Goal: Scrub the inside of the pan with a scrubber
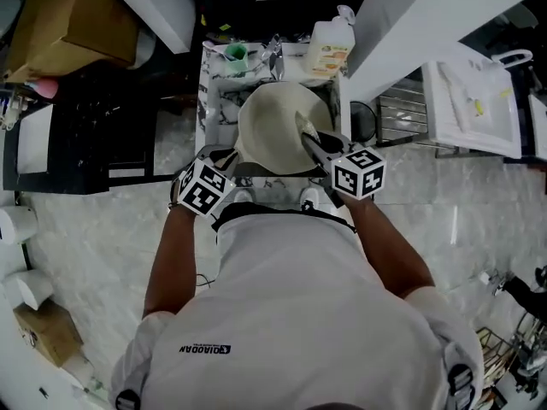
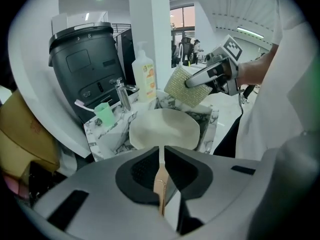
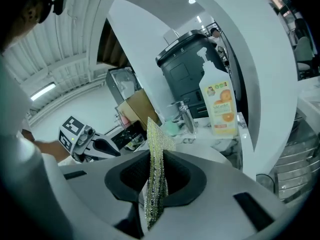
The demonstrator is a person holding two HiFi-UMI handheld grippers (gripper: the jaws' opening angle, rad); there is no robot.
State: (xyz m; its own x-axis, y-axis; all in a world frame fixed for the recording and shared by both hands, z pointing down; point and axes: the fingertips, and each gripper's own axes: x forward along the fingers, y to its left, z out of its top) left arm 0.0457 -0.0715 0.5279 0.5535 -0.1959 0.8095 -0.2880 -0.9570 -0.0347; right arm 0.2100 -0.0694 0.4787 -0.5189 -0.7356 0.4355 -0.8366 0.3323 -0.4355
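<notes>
A cream pan (image 1: 278,131) is held over the small marble sink counter (image 1: 208,92), its inside turned up toward me. My left gripper (image 1: 229,167) is shut on the pan's thin handle (image 2: 160,179), which runs between the pads in the left gripper view, with the pan bowl (image 2: 164,129) just beyond. My right gripper (image 1: 306,137) is shut on a yellow-green mesh scrubber (image 3: 156,179) that stands on edge between its jaws. In the left gripper view the scrubber (image 2: 187,86) hangs above the pan's far right rim, apart from it.
At the back of the counter stand a soap bottle (image 1: 329,49), a tap (image 1: 275,58) and a green cup (image 1: 237,55). A dark bin (image 2: 87,69) is behind them. A wire rack (image 1: 402,114) is at the right, and a cardboard box (image 1: 73,20) at the far left.
</notes>
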